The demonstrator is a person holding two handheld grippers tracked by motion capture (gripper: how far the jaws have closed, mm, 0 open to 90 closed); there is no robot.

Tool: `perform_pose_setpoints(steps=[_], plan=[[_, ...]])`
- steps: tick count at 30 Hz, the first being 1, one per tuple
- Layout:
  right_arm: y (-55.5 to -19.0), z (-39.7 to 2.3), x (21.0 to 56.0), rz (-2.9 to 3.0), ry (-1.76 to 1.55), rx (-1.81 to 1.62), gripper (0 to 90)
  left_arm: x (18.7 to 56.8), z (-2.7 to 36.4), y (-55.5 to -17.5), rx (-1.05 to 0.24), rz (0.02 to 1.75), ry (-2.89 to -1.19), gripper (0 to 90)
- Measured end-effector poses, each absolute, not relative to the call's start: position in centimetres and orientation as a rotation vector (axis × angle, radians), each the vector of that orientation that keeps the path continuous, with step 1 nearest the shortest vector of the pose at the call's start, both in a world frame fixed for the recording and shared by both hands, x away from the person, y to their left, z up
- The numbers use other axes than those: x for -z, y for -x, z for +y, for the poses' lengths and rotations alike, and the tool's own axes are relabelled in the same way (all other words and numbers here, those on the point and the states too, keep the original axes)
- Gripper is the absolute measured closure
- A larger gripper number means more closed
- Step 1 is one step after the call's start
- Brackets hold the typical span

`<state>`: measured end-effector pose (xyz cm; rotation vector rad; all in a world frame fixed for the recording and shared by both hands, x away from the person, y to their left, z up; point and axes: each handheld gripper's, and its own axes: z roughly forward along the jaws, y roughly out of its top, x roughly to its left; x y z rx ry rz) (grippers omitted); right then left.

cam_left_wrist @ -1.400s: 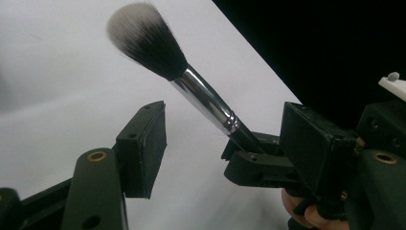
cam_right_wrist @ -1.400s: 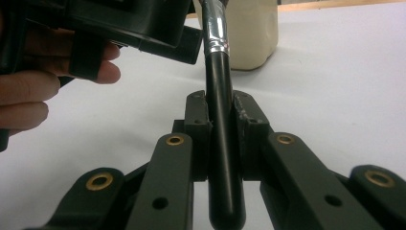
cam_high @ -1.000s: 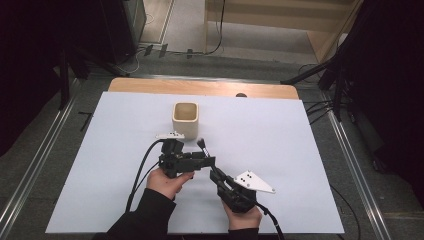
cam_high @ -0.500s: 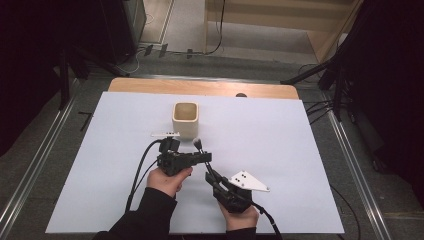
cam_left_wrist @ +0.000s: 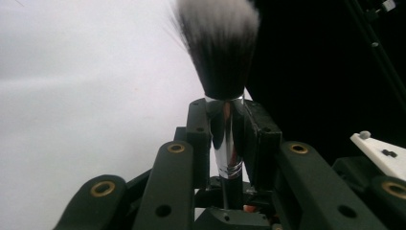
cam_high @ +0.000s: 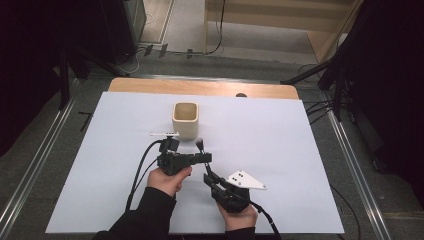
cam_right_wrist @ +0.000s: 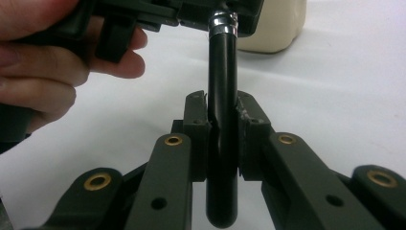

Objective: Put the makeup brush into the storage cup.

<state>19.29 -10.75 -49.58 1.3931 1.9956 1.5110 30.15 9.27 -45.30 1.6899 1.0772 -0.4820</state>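
Table (cam_high: pixel 300 150), white-covered. Cup (cam_high: pixel 185 119), beige, upright, far centre, well apart from grippers. Left gripper (cam_high: pixel 206 157) in left hand (cam_high: pixel 167 180), pointing right; jaws just closed onto brush (cam_left_wrist: pixel 221 72), clamped on silver ferrule, bristles past tips. Right gripper (cam_high: pixel 207 176) in right hand (cam_high: pixel 239 216), near edge; jaws clamped on brush's black handle (cam_right_wrist: pixel 221 143). Brush spans both grippers, above table, in front of cup.
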Motion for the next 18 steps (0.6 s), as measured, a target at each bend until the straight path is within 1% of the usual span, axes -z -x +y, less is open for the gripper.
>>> perform_pose_setpoints(steps=[5, 7, 8, 9, 10, 11, 15, 16, 18], plan=[[-19.3, -10.5, 49.6, 2.006, -1.378, -1.495, 77.5, 45.3, 9.4, -30.3, 0.517, 1.080, -1.678, 77.3], [-19.4, -10.6, 49.4, 2.011, -1.374, -1.512, 66.5, 45.2, 9.4, -30.3, 0.515, 1.075, -1.689, 77.5], [-19.4, -10.6, 49.4, 2.011, -1.374, -1.512, 66.5, 45.2, 9.4, -30.3, 0.516, 1.073, -1.688, 77.5], [-19.4, -10.6, 49.2, 2.011, -1.375, -1.507, 57.3, 45.2, 9.4, -30.3, 0.520, 1.076, -1.688, 77.4], [-19.4, -10.6, 49.2, 2.011, -1.375, -1.507, 57.3, 45.2, 9.5, -30.3, 0.507, 1.073, -1.695, 77.4], [-19.5, -10.6, 49.0, 2.019, -1.359, -1.497, 53.3, 45.1, 9.5, -30.4, 0.509, 1.073, -1.696, 77.4], [-19.7, -10.7, 48.5, 2.056, -1.342, -1.483, 46.3, 44.8, 9.8, -30.5, 0.480, 1.066, -1.719, 77.4], [-19.8, -10.7, 48.4, 2.076, -1.328, -1.474, 41.8, 44.7, 9.9, -30.6, 0.475, 1.064, -1.719, 77.4], [-20.0, -10.8, 48.3, 2.103, -1.327, -1.475, 38.8, 44.6, 10.1, -30.7, 0.462, 1.063, -1.731, 77.4]])
